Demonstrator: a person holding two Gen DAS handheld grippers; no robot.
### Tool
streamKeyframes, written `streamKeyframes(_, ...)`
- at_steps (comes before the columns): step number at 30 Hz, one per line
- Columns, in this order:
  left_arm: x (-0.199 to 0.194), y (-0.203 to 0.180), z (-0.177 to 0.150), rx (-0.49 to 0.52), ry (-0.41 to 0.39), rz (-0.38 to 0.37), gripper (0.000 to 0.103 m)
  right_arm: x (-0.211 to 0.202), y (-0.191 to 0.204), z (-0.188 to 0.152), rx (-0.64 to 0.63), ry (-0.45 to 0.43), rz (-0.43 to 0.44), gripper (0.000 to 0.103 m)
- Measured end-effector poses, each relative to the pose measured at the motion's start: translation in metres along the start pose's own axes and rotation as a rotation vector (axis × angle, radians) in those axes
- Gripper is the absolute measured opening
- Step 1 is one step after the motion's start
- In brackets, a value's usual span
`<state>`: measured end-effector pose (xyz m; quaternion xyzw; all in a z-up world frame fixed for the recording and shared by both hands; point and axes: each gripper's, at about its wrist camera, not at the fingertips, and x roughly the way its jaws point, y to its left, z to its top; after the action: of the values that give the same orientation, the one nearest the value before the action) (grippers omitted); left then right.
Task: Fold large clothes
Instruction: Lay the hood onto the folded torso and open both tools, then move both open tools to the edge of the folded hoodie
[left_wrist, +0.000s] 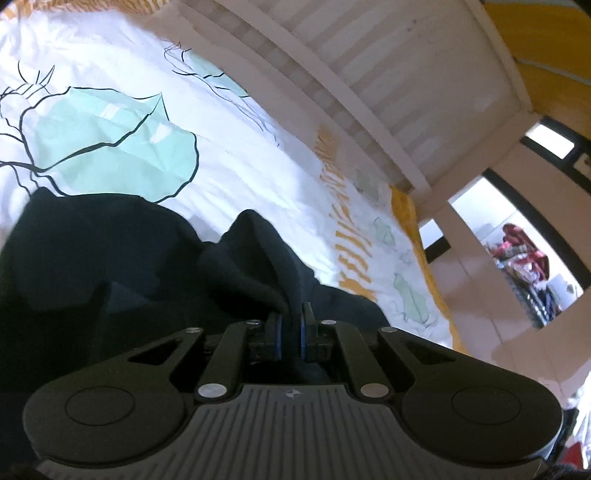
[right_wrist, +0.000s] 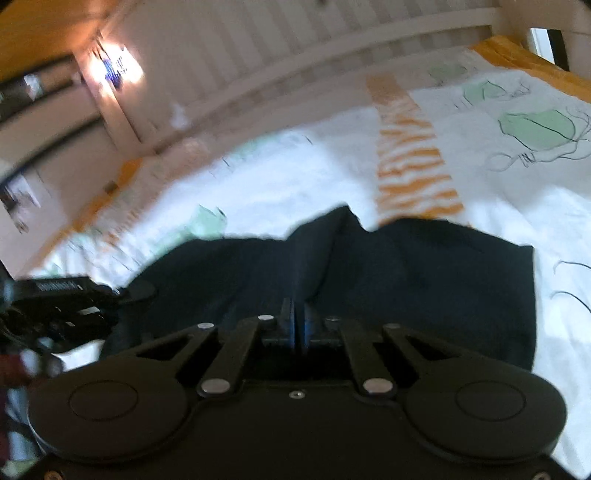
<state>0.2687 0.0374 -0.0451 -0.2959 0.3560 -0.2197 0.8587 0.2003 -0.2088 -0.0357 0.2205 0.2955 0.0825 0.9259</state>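
Spread across a bed (left_wrist: 258, 155), on a white cover printed with green leaves and orange stripes: a large dark garment (left_wrist: 110, 258), rumpled and dark navy to black. Pinched tight between the fingers (left_wrist: 275, 332) of the left gripper (left_wrist: 290, 328), a raised ridge of that cloth, pulled up into a peak just ahead of the blue pads. Likewise clamped on a fold of the same garment (right_wrist: 406, 277), the right gripper (right_wrist: 297, 325), fingers (right_wrist: 286, 321) drawn nearly together with fabric caught between. Seen at the left edge of the right wrist view, blurred, the other gripper over the garment's near edge. Behind the bed, a pale slatted headboard (left_wrist: 369, 74); beyond it, a doorway with red clothing (left_wrist: 524, 251) hanging inside.
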Motion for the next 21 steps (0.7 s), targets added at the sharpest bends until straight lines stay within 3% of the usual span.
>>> streamKeyframes(4,0.015,0.025,-0.017,-0.04,0.079,0.079,0.009,0.016,-0.022,-0.019,0.06,0.084,-0.063,0.011)
streamKeyframes(7,0.014,0.034,-0.026,-0.049,0.068,0.072,0.012,0.019,-0.026,-0.028,0.09,0.077,-0.067,0.01)
streamKeyframes(8,0.012,0.03,-0.025,-0.033,0.063,0.074,0.016,0.018,-0.022,-0.026,0.067,0.076,-0.076,0.014)
streamKeyframes(10,0.004,0.018,-0.023,0.014,0.049,0.09,0.029,0.013,-0.01,-0.022,-0.007,0.066,-0.104,0.027)
streamKeyframes(12,-0.007,0.004,-0.021,0.088,0.015,0.109,0.049,0.004,0.001,-0.021,-0.074,0.034,-0.127,0.044)
streamKeyframes(14,-0.018,-0.015,-0.023,0.19,-0.036,0.126,0.06,-0.005,0.012,-0.021,-0.121,-0.018,-0.132,0.056)
streamKeyframes(18,-0.012,-0.053,-0.025,0.358,-0.053,0.12,0.067,-0.006,0.04,-0.019,-0.215,-0.066,-0.112,0.056)
streamKeyframes(21,0.004,-0.069,-0.028,0.412,-0.034,0.111,0.067,0.006,0.056,-0.02,-0.276,-0.049,-0.108,0.056)
